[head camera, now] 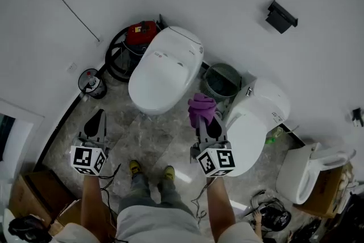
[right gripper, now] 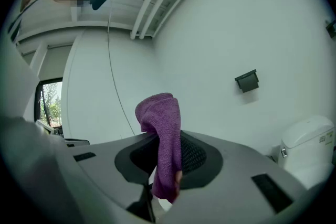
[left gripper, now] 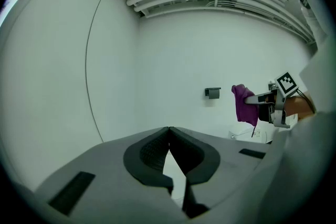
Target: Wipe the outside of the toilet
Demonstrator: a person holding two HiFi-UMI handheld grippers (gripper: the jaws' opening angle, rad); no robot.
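- Head view: The right gripper is held up in front of the person. Its jaws are pinching a purple cloth, which sticks up out of their tips.
- The cloth hangs over the gap between two white toilets. The middle toilet has its lid down and lies ahead and to the left of the cloth. Its long side runs from the near left to the far right.
- The right-hand toilet sits just beside the right gripper, on its right. It looks like the closer one to wipe, but which toilet is meant cannot be told.
- The left gripper is well to the left, over the floor, so the right gripper is nearer to both toilets.
- Left gripper view: The left gripper's jaws are pressed together at the tips, with nothing between them. They point at the bare wall. The cloth shows far off to the right.
- Right gripper view: The cloth is clamped between the jaws and flops over to one side. The jaws point up at the wall, not at a toilet. Only the top of the right-hand toilet shows, low on the right.
- So the right gripper likely has to tip down and swing to one side before the cloth can touch a toilet.
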